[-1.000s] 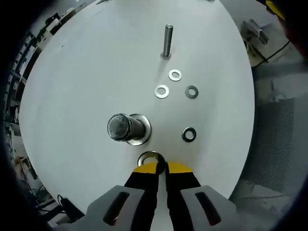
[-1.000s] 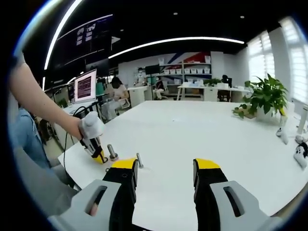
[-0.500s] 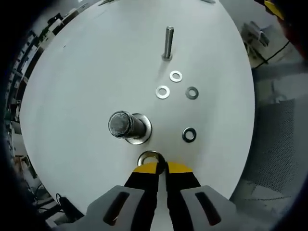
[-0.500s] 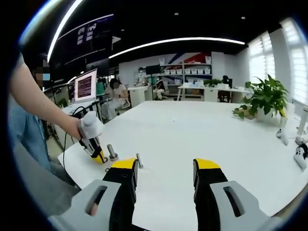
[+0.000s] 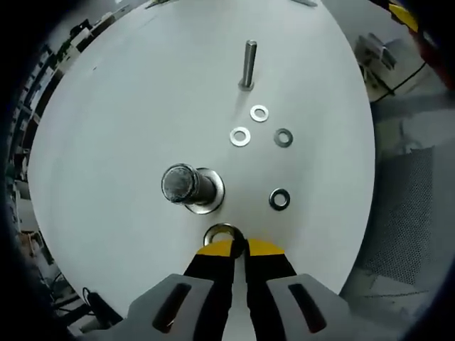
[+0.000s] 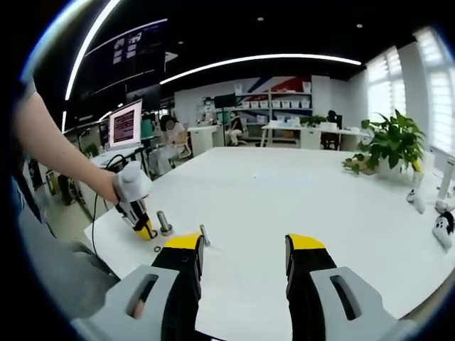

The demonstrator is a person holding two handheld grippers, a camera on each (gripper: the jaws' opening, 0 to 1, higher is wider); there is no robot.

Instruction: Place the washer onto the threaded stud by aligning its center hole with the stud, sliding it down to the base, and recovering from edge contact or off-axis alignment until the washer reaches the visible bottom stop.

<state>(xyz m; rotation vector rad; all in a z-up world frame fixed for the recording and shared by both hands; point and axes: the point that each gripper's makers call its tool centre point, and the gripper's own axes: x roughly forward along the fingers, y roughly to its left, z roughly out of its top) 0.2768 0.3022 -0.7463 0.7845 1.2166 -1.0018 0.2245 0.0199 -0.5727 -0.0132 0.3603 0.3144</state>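
In the left gripper view my left gripper (image 5: 239,246) is shut on a silver washer (image 5: 219,233), holding its near edge just above the white table. A thick threaded stud (image 5: 186,186) with a flat base stands just beyond the washer. A thinner stud (image 5: 247,64) stands upright farther off. In the right gripper view my right gripper (image 6: 242,252) is open and holds nothing, raised over the table. There the left gripper (image 6: 144,230) shows at left in a person's hand, beside the thick stud (image 6: 164,223) and the thin stud (image 6: 205,236).
Several loose washers lie between the studs: two bright ones (image 5: 240,135) (image 5: 259,112) and two darker ones (image 5: 283,137) (image 5: 279,199). The table edge (image 5: 355,234) curves close on the right. A potted plant (image 6: 387,149) stands far across the table.
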